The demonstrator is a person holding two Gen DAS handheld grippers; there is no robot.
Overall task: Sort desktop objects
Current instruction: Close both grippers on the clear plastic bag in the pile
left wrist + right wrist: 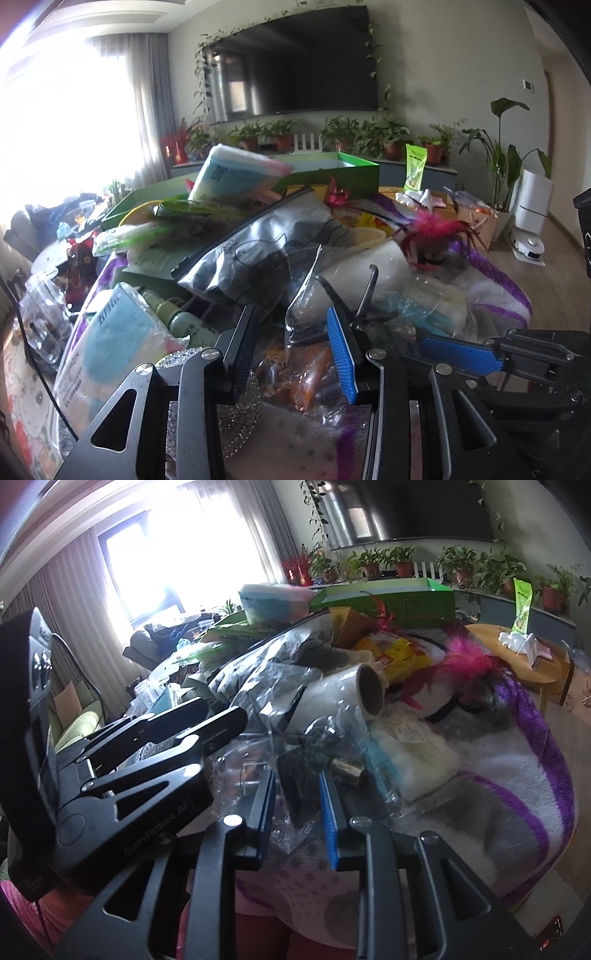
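Note:
A heap of desktop objects lies on a white and purple fleece blanket [498, 794]. In the left wrist view my left gripper [291, 317] is closed on a clear plastic bag with orange-brown contents [306, 369], which fills the gap between its pads. My right gripper [297, 779] holds a dark packet in clear wrap [295, 794] between its blue pads. The right gripper [461, 349] also shows at the right of the left view, and the left gripper [221, 720] at the left of the right view. Both reach into the same crinkled plastic.
Behind the grippers lie a white roll with a cardboard core [347, 698], a grey zip pouch [266, 243], a pink feather piece [436, 232], a tissue pack [122, 332] and small green bottles [184, 321]. A green box [343, 173] stands at the back.

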